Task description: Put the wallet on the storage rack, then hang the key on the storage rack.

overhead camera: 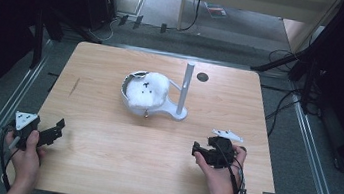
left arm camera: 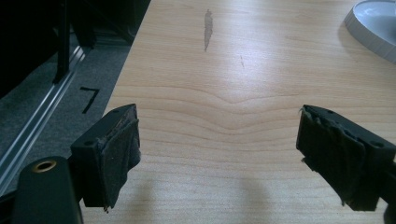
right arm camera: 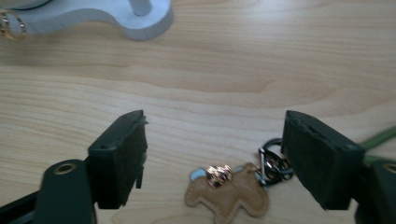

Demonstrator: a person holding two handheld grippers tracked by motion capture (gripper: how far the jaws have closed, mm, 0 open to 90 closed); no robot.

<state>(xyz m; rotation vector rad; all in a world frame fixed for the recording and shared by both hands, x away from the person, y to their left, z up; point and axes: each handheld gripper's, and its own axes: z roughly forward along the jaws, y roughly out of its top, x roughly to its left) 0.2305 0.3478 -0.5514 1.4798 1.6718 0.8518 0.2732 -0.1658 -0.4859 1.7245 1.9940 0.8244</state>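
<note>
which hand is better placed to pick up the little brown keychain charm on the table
Right. The right gripper has its jaws open on either side of the brown charm, which lies flat on the table. The left gripper hovers open over bare wood near the table's left edge.

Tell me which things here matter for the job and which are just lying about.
In the job: brown keychain charm between the open right gripper jaws; white stand with dish.
Lying about: dark disc, idle left gripper.
</note>
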